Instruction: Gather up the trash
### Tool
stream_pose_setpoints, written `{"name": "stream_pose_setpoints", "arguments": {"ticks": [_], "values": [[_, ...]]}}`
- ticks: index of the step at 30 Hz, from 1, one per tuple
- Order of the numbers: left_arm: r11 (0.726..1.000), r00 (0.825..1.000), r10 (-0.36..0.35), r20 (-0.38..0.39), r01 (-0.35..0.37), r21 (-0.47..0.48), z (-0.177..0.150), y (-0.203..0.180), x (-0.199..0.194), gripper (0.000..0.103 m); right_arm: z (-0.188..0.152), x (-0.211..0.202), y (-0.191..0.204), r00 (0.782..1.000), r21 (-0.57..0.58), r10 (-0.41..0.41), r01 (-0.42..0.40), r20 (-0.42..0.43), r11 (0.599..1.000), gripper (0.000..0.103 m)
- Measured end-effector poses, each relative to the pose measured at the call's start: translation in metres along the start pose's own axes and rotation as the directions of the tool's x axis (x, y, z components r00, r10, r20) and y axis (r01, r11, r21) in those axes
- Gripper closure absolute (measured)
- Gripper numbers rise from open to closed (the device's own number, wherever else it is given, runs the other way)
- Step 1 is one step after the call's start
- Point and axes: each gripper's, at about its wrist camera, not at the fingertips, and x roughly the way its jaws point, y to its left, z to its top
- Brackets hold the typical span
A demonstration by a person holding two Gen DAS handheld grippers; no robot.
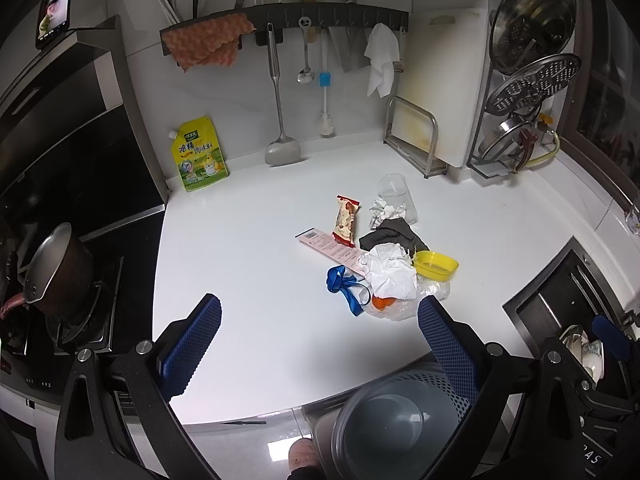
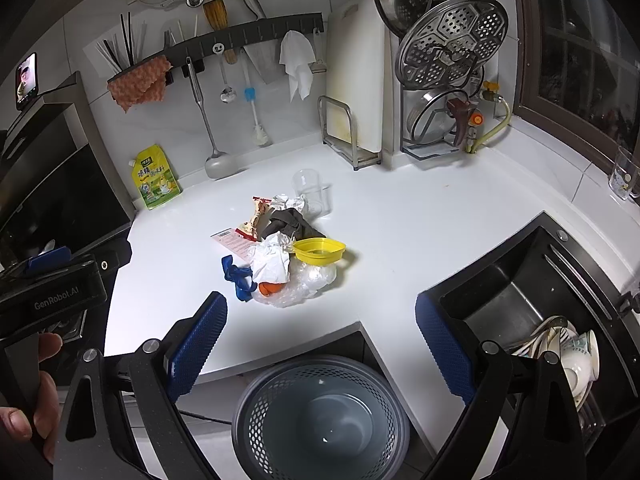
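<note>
A heap of trash lies on the white counter [image 1: 248, 280]: crumpled white paper [image 1: 390, 274], a yellow plastic dish [image 1: 435, 265], a clear bag with something orange [image 1: 394, 306], a blue ribbon [image 1: 344, 286], a red snack wrapper [image 1: 347, 222], a pink paper strip [image 1: 330, 246], a dark cloth [image 1: 394, 234], foil [image 1: 380, 212] and a clear cup [image 1: 396, 196]. A grey perforated bin [image 2: 320, 416] stands on the floor below the counter edge. My left gripper [image 1: 320, 336] is open and empty, short of the heap. My right gripper [image 2: 320, 332] is open and empty, above the bin, with the crumpled paper [image 2: 274, 260] ahead.
A yellow seasoning pouch [image 1: 198, 154] leans on the back wall under a utensil rail [image 1: 280, 20]. A stove with a pot [image 1: 56, 268] is at the left. A sink [image 2: 520, 300] with dishes is at the right. A lid rack [image 2: 448, 80] and cutting board [image 2: 356, 80] stand behind.
</note>
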Motion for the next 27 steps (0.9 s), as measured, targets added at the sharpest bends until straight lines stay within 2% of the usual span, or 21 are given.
{"name": "stream_pose_setpoints", "arguments": {"ticks": [14,18,27], "values": [[1.000,0.999,0.012,-0.031,-0.012,-0.002,0.001,0.005,0.014,0.006,0.002,0.019,-0.002,1.000,0.000,0.028,-0.028,-0.013,1.000,0.012],[1.000,0.998,0.012,-0.061,-0.013,-0.010,0.002,0.006,0.035,0.006,0.003,0.038,-0.001,0.999,-0.016,0.034,-0.034,-0.035,0.999,0.012],[0.999,0.998,0.033,-0.058,-0.034,-0.021,0.017,0.023,0.086,0.006,0.016,0.103,-0.007,0.994,-0.015,0.031,-0.033,-0.103,0.999,0.012]]}}
